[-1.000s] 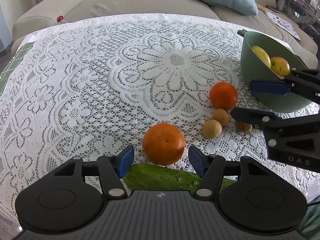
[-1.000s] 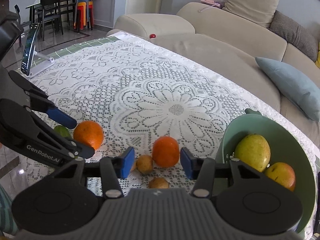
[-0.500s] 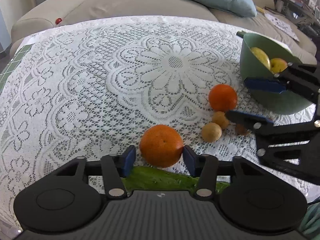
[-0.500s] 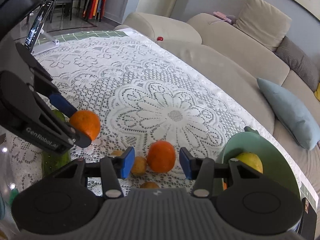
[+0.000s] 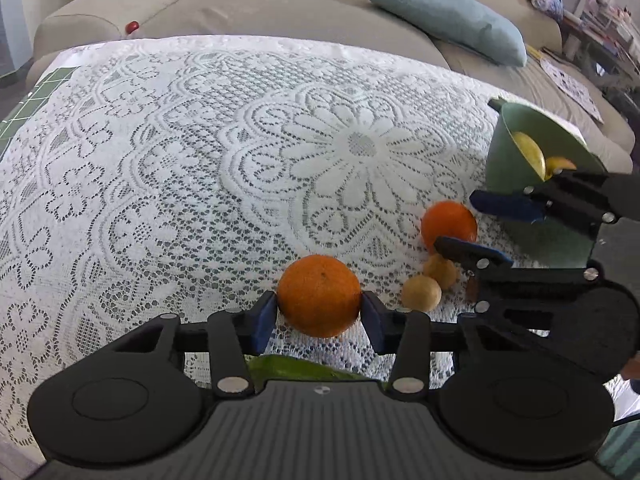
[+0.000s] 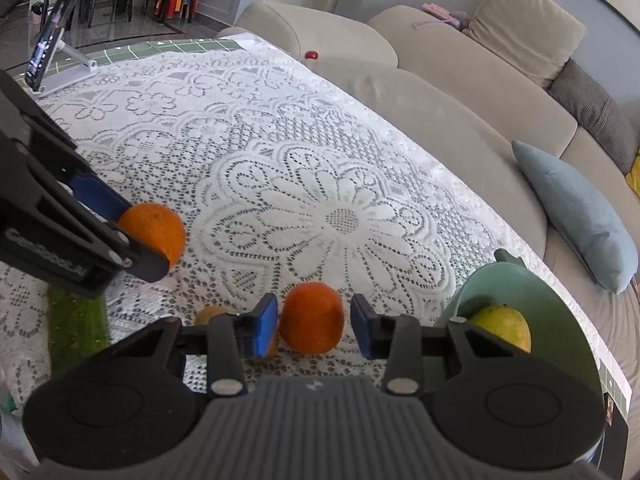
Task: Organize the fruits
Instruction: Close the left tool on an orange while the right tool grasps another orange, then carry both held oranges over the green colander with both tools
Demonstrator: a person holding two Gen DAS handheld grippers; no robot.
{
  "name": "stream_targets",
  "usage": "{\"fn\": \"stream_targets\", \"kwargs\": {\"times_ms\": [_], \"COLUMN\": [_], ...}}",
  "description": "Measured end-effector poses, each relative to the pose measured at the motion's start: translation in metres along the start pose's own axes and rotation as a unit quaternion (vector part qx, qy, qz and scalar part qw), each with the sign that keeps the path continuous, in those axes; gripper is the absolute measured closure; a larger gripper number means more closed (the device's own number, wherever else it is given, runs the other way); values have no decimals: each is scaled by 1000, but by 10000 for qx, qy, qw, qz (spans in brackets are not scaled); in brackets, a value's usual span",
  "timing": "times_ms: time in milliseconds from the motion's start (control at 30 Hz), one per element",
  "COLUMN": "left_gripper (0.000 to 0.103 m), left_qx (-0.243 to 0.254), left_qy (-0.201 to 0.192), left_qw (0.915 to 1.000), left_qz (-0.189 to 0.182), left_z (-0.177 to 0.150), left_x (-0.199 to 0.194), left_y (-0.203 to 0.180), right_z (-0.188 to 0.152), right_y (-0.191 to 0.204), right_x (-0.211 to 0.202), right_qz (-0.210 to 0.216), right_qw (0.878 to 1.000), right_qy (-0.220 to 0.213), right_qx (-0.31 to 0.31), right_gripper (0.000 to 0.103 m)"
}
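Observation:
On the white lace tablecloth (image 5: 200,160), my left gripper (image 5: 318,314) is shut on a big orange (image 5: 319,294), both blue pads pressing its sides; the right wrist view shows that orange (image 6: 156,232) in the left gripper (image 6: 148,236). My right gripper (image 6: 314,330) straddles a second orange (image 6: 311,316) and its jaws are closing, with a thin gap still showing at the right pad. In the left wrist view that second orange (image 5: 448,222) lies between the right gripper's fingers (image 5: 504,206). The green bowl (image 5: 508,168) at the right holds yellow fruit (image 6: 504,320).
Two small brown fruits (image 5: 421,293) lie between the oranges. A green cucumber (image 6: 76,328) lies near the table's front edge under my left gripper. A phone on a stand (image 6: 44,56) is at the far left corner. A beige sofa with a blue cushion (image 6: 576,208) lies behind the table.
My left gripper's jaws closed from wide apart onto the near orange. My right gripper moved in and lower around the second orange, and its jaws narrowed.

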State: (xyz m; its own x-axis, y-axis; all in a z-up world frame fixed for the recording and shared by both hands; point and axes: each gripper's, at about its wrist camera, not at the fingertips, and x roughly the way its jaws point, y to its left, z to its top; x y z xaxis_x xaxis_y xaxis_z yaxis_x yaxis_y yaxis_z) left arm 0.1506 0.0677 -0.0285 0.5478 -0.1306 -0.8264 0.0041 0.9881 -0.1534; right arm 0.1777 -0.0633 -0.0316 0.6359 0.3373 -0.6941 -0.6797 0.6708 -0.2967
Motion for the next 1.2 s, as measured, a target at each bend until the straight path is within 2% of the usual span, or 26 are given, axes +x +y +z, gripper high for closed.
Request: {"fn": "stream_targets", "kwargs": {"times_ms": [300,467,767,933,1200], "left_gripper": [52,52,49,51,51], "left_qx": [-21,-14,-16,-116,-411], "left_qy": [-263,-177,68,75,-418], "left_qw": [9996,9998,10000,9999,9983], "left_qz": [-45,101,62,40,-10], "left_z": [3,4,0,-1,3], "left_x": [-1,6,9,8,-11], "left_y": [0,1,3,5,8], "right_z": [3,4,5,6,9], "right_y": [0,-3,-2,-2,-10], "right_x": [10,16,20,20,0], "right_qz": [138,225,177,151,-74], "right_qw": [9998,9996,9996,9997,9996], "right_qy": [112,171,202,203,-232], "right_qx": [-26,91,27,28,135], "right_gripper": [65,66,67,69,69]}}
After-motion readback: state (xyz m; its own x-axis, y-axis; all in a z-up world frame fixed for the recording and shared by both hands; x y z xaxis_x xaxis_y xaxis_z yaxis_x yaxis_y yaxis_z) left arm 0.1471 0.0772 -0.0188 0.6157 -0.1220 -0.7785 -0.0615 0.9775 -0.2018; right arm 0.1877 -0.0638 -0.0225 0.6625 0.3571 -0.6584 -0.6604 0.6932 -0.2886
